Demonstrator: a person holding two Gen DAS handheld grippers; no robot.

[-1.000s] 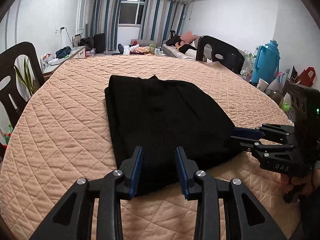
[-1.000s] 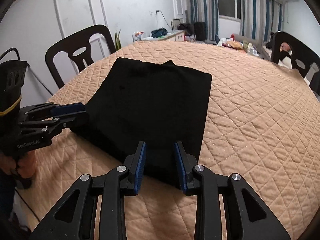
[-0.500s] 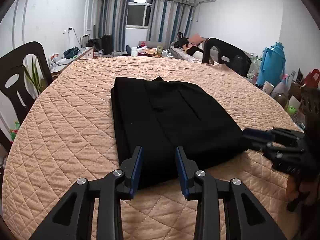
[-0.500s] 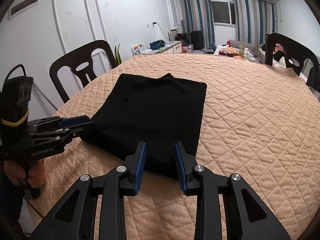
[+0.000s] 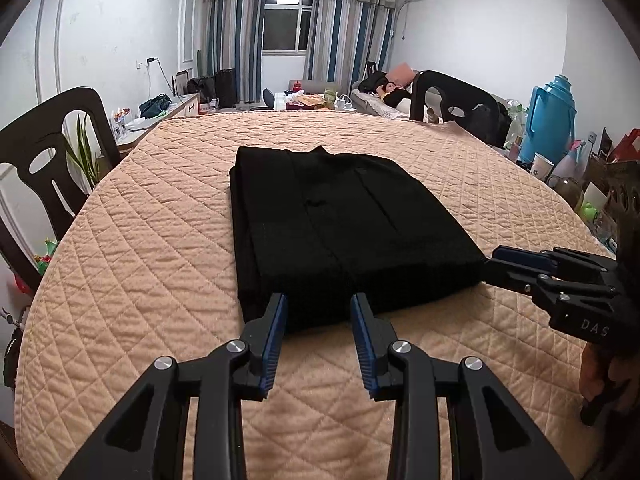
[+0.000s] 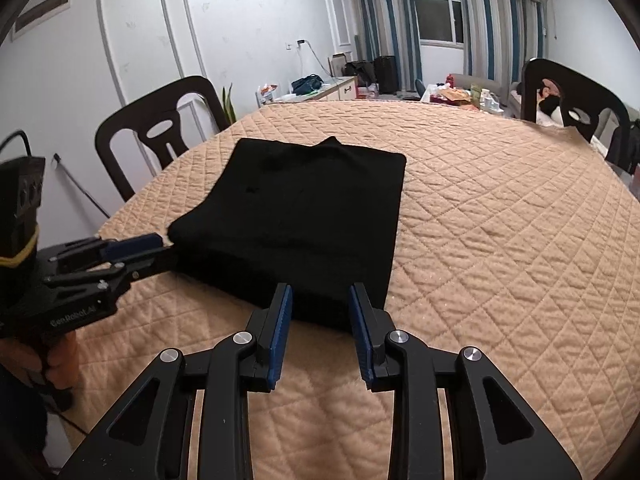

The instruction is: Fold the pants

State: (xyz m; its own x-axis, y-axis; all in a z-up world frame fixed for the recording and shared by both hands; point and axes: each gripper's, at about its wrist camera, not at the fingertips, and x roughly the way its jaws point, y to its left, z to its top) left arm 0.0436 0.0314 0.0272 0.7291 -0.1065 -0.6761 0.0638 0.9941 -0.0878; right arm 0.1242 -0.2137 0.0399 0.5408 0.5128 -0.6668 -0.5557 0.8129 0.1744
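On the near half of the round table (image 5: 120,280), under its peach quilted cover, lie the black pants (image 5: 332,232) — folded into a flat, thick rectangle with layered edges showing along the left side. A small peak of cloth sticks up at the far edge.

The left gripper (image 5: 320,320) sits at the near edge of the pants, its blue-padded jaws partly open with nothing between them; the fingertips look just short of the cloth, though the black on black makes contact hard to judge. The right gripper (image 6: 320,308) stands the same way at the near right corner — jaws partly apart, gripping nothing. From the left wrist view it points at that corner, its tips right beside the fabric. A hand (image 6: 56,364) wraps each handle.

Around the table stand dark chairs (image 6: 160,128), one at the left and one at the far right. A blue jug (image 5: 554,120) sits off to the right among clutter, and striped curtains (image 5: 352,36) frame a window at the far wall.
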